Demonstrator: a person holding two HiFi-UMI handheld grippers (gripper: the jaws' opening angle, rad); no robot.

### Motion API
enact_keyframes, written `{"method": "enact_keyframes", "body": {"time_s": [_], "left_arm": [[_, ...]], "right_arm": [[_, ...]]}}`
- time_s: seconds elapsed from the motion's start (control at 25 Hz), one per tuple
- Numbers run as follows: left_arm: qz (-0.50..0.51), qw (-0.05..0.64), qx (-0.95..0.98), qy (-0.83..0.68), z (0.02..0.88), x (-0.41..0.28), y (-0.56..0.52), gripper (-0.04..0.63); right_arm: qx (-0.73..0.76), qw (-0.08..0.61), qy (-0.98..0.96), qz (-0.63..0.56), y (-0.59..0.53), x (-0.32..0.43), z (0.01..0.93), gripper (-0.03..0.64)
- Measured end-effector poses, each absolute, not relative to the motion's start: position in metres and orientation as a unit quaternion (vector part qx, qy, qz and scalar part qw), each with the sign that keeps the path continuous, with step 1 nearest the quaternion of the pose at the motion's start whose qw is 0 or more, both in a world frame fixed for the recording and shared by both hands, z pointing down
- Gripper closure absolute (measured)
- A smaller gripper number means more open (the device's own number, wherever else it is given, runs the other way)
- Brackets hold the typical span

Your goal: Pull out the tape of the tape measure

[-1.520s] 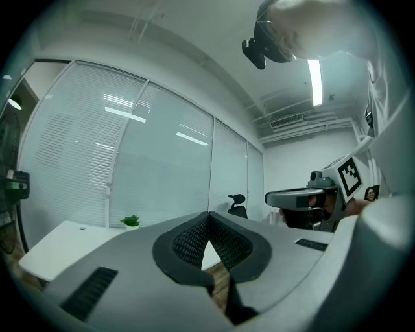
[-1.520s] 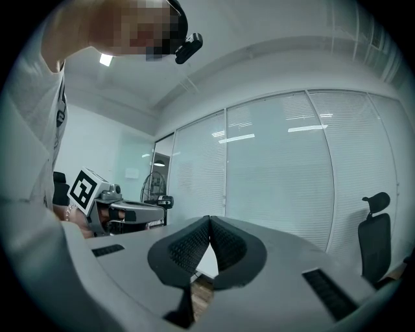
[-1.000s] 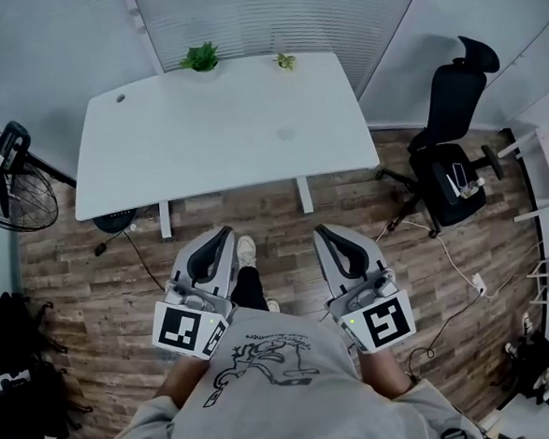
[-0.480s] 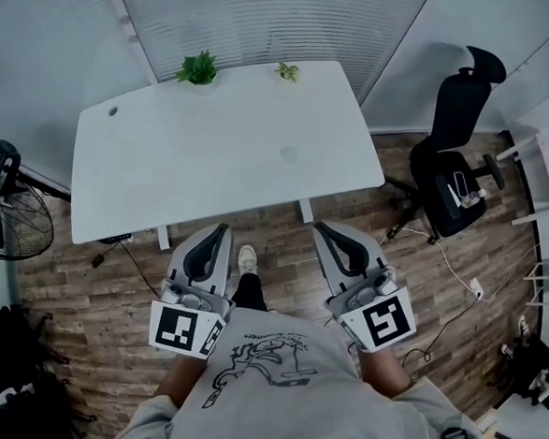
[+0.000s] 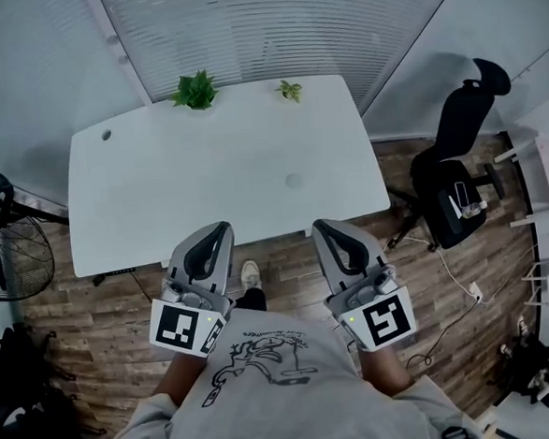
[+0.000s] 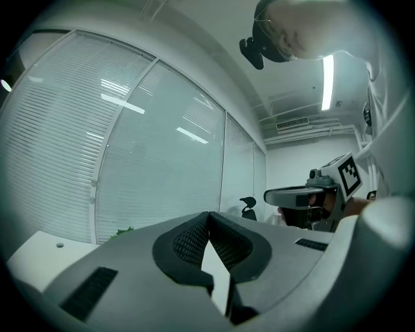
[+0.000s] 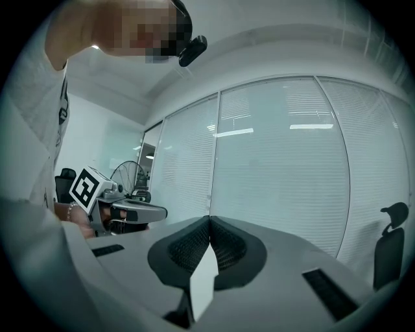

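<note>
Moved up to the near edge of the wide white counter (image 5: 224, 170), farther off a second earlier. Held the left tongs (image 5: 221, 230) and right tongs (image 5: 320, 228) fully closed and empty. Found no tape measure in any view; probably still approaching, with no pulling begun.

The person stands with the left forearm (image 5: 177, 388) and the right forearm (image 5: 388, 373) held out in front of the body, side by side. The grey two-jaw left gripper (image 5: 222, 230) points level ahead, its jaws pressed together and empty. The matching grey right gripper (image 5: 320, 227) lies parallel, its jaws likewise closed on nothing.
</note>
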State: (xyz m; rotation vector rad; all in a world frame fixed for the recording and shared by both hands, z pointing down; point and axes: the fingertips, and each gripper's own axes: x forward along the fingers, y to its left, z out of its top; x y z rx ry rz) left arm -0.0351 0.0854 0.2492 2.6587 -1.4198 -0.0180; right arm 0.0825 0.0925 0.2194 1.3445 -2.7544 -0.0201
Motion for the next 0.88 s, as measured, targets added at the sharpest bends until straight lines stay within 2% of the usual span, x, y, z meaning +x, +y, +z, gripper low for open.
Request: {"method": "enact_keyframes", "body": {"time_s": [0.16, 0.4, 0.88], "left_arm": [[-0.007, 0.065, 0.883, -0.466, 0.251, -0.045, 0.052, 0.574], [-0.006, 0.068, 0.885, -0.46, 0.255, -0.06, 0.007, 0.574], [-0.006, 0.074, 0.889, -0.452, 0.271, -0.083, -0.042, 0.574]], "right_arm": [[0.429, 0.078, -0.9, -0.011, 0.062, 0.074, 0.233, 0.609], [0.449, 0.029, -0.893, -0.004, 0.012, 0.054, 0.22, 0.609], [0.451, 0.042, -0.892, 0.002, -0.035, 0.028, 0.235, 0.609]]}}
